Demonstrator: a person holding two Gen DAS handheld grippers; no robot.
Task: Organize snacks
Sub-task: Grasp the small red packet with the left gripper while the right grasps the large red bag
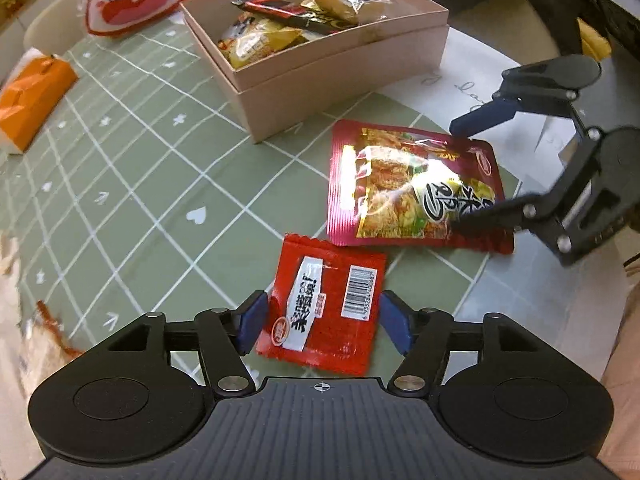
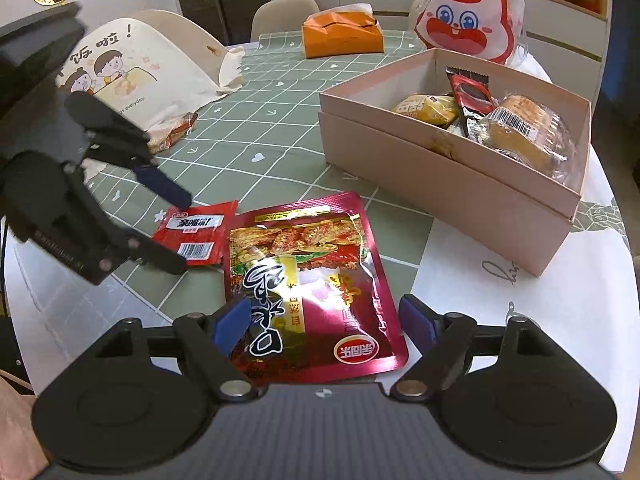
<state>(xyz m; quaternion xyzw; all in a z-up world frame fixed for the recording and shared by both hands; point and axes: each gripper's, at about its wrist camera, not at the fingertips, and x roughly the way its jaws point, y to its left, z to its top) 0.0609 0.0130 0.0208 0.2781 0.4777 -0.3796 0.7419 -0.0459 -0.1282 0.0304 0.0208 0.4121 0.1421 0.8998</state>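
While both jaws are standing apart, you are straddling light, slippery foil: left gripper (image 1: 322,322) over the small red sachet (image 1: 324,312), right gripper (image 2: 326,326) over the big pouch (image 2: 312,284); pinch their flat edges.

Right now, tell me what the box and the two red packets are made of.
Pink box: looks like matte cardboard, no shine, crisp edges.
Large red packet: glossy plastic or foil film, bright glare, crimped seams.
Small red packet: similar shiny film, wrinkled, printed barcode.
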